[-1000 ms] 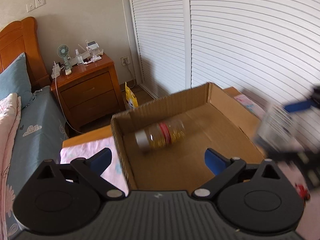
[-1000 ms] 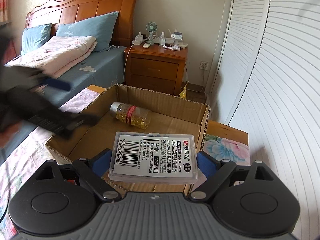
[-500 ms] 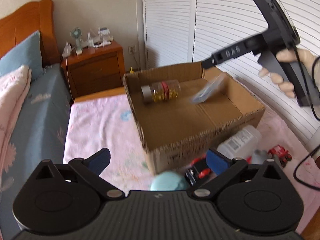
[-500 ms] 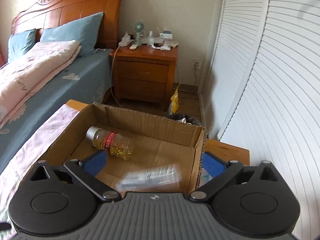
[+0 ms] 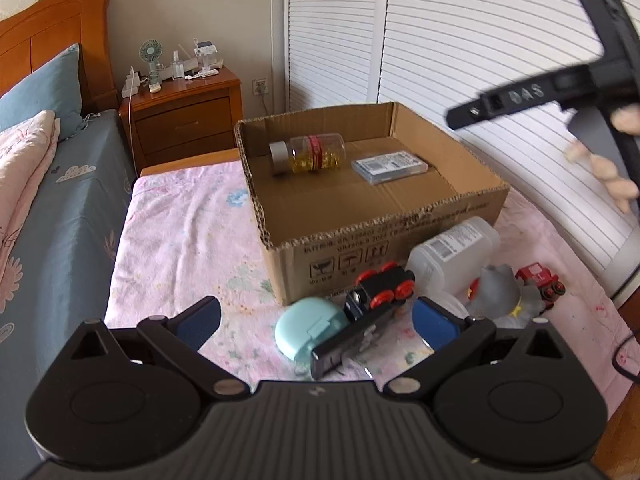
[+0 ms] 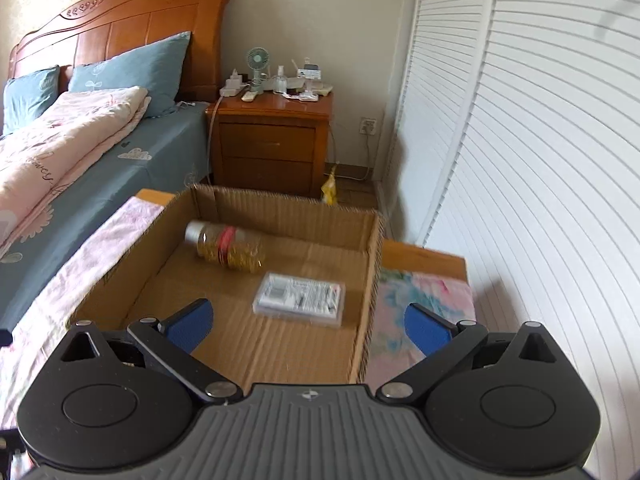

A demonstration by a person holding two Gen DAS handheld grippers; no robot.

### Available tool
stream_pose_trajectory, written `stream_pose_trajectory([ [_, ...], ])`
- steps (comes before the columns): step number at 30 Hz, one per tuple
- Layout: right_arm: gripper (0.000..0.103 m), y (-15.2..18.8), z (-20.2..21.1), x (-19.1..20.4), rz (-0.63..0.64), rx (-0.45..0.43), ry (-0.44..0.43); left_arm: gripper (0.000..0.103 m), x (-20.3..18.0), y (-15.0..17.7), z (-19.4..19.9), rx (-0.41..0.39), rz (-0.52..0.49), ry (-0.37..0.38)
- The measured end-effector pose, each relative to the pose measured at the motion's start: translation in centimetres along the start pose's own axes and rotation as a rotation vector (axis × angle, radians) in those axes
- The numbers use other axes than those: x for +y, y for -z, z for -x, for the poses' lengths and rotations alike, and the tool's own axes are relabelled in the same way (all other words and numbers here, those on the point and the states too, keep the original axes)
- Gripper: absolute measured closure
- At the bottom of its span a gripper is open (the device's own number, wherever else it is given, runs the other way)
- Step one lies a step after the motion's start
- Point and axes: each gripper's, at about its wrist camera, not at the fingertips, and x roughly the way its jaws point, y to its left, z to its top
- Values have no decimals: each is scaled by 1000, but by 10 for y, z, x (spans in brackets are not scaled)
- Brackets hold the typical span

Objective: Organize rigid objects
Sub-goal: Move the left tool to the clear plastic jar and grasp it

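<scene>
An open cardboard box (image 5: 380, 236) (image 6: 372, 264) stands on a table with a pink cloth. Inside lie a clear bottle of yellow capsules (image 5: 310, 154) (image 6: 228, 246) and a flat clear plastic case (image 5: 390, 165) (image 6: 300, 299). My right gripper (image 6: 308, 326) hangs open above the box with nothing between its fingers; in the left wrist view it shows at the upper right, held by a hand (image 5: 608, 168). My left gripper (image 5: 316, 324) is open and low over the near objects: a light blue round case (image 5: 308, 330), a black toy train (image 5: 380, 288) and a black flat device (image 5: 348, 344).
A white plastic bottle (image 5: 452, 252), a grey figure (image 5: 496, 288) and a red toy (image 5: 540, 280) lie in front of the box. A bed (image 6: 80, 152) is on the left, a wooden nightstand (image 6: 272, 136) behind, and louvered doors (image 6: 520, 160) on the right.
The right gripper opened and dropped the clear case, which now lies in the box. The left gripper pulled back from the box and sank toward the objects in front of it.
</scene>
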Motion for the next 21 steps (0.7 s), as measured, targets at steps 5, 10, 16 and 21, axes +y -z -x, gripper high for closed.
stream_pose_trajectory([
  [5,0,46,19,2,-45,4,35,1,-2,9,1,3,-2,-19],
  [10,0,96,35,-3,-174,12,48,1,-1,17,-2,11,13,-36],
  [16,0,136,40,-10,-265,43,66,1,-1,18,-17,25,25,-44],
  [21,0,145,45,-5,-231,50,86,1,-5,10,-40,35,24,-69],
])
